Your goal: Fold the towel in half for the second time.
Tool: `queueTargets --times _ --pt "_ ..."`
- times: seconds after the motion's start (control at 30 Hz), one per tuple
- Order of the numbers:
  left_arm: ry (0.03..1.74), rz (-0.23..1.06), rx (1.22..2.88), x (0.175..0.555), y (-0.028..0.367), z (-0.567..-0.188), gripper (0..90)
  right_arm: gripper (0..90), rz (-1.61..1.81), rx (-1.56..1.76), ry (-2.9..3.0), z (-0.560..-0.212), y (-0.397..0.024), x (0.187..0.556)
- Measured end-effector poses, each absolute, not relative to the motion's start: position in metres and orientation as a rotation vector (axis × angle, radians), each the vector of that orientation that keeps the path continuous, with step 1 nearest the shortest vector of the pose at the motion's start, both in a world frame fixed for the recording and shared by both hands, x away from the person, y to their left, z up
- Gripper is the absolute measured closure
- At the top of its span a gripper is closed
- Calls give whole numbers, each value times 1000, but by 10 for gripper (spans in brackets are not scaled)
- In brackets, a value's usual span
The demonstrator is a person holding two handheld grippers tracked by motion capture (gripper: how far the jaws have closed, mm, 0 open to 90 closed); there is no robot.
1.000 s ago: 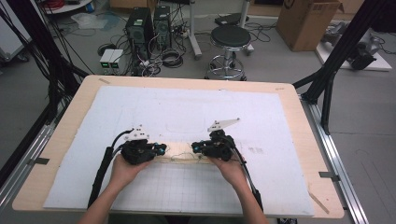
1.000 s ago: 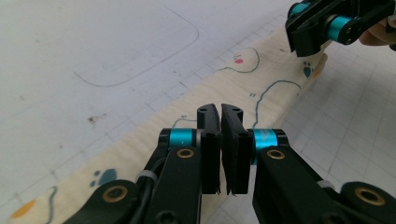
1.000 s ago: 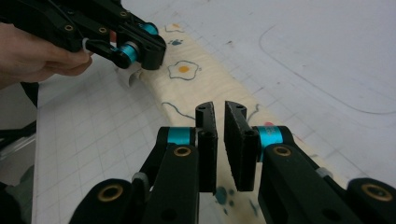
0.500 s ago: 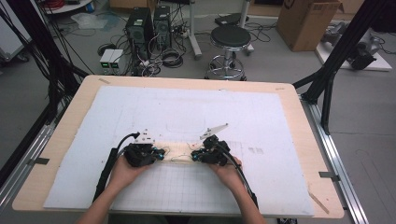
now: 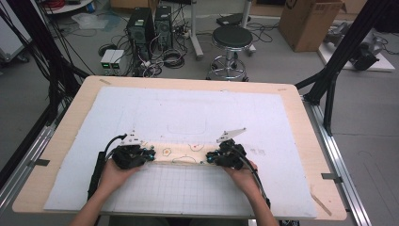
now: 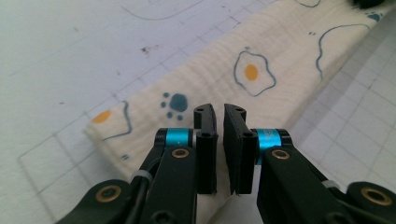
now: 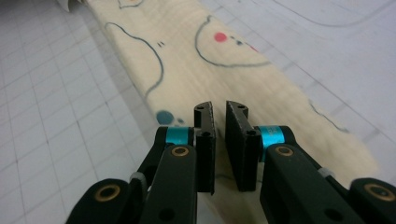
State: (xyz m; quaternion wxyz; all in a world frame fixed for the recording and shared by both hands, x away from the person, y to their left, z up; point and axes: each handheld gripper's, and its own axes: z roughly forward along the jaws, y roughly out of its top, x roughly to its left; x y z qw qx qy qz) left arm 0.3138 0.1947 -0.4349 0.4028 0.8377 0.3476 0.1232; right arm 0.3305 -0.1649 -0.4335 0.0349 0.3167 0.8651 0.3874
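A folded cream cloth strip (image 5: 181, 153) printed with fried eggs and blue paw marks lies flat on the white gridded mat (image 5: 197, 117). My left gripper (image 5: 151, 155) is at its left end and my right gripper (image 5: 208, 157) at its right end. In the left gripper view the gripper (image 6: 219, 109) hovers over the cloth (image 6: 261, 56) with a thin slit between the pads and nothing pinched. The right gripper (image 7: 219, 107) stands the same way over the cloth (image 7: 201, 60). Both pairs of jaws have just been opening.
The mat covers a wooden table (image 5: 306, 141) with bare edges on all sides. Beyond the far edge stand a stool (image 5: 233, 40), computer towers (image 5: 150, 26) and floor cables. A black frame post (image 5: 329, 89) rises at the right.
Both hands have moved slightly apart and come down toward the mat. The cloth strip, held up between the grippers before, now lies stretched flat.
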Motion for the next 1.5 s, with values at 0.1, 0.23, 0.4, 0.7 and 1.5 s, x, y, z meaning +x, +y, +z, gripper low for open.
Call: queueTargets --times 0.1,0.23,0.4,0.7,1.5 --pt "892 319 2111 313 202 -435 822 793 1193 948 2651 -432 -174 329" --pt "905 326 2099 313 210 -434 816 788 1182 953 2635 -432 -185 327" --pt "907 329 2091 311 216 -435 809 785 1198 959 2613 -433 -194 324" --pt "904 335 2085 309 220 -439 802 781 1203 922 2586 -439 -199 320" --pt "880 378 2011 304 223 -438 779 708 1268 915 2553 -442 -201 317"
